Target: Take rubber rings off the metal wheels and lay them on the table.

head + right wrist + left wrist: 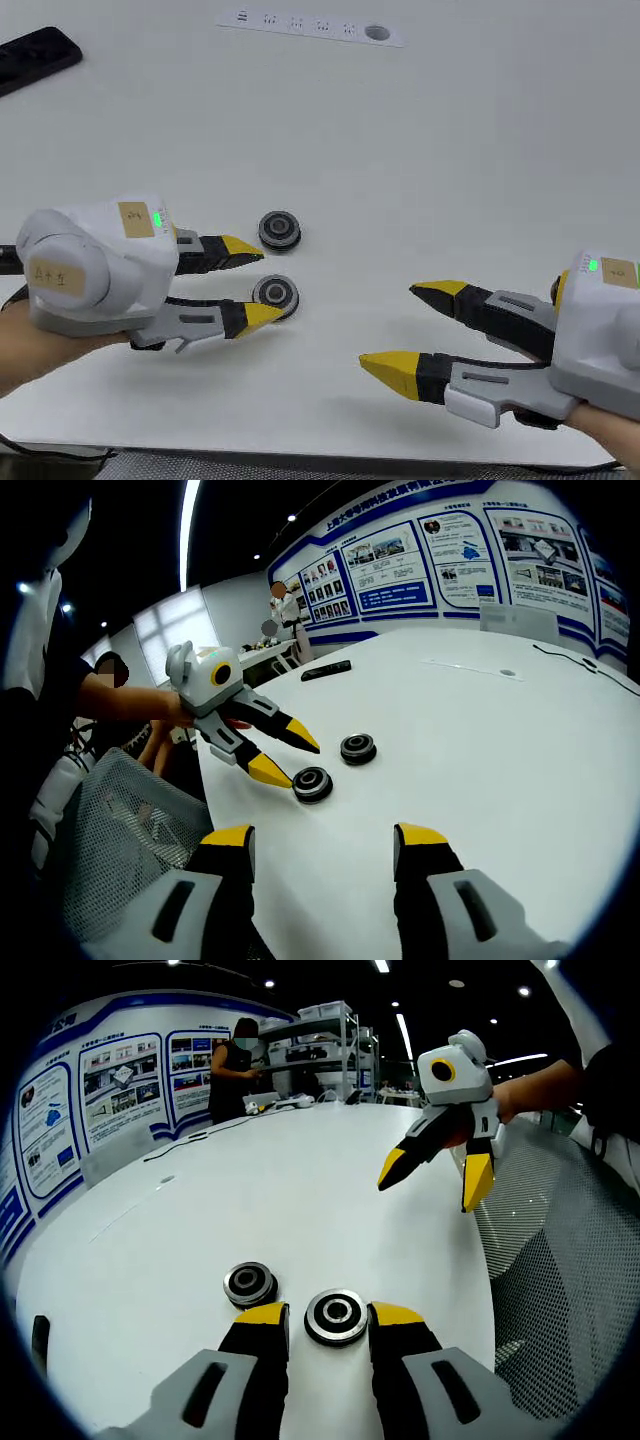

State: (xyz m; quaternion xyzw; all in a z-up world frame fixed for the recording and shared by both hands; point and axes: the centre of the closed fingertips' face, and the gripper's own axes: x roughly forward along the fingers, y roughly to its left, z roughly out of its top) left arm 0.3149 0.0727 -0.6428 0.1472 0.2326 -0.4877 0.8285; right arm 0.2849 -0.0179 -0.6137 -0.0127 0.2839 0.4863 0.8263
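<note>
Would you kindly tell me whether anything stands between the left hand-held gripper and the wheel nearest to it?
Nothing visible does. The left hand-held gripper is open, and the nearer wheel sits between its jaw tips. The second wheel lies off to one side, apart, and the right hand-held gripper is well clear.

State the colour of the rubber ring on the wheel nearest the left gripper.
Black; the ring circles a silver wheel, clearest in the left gripper view.
</note>
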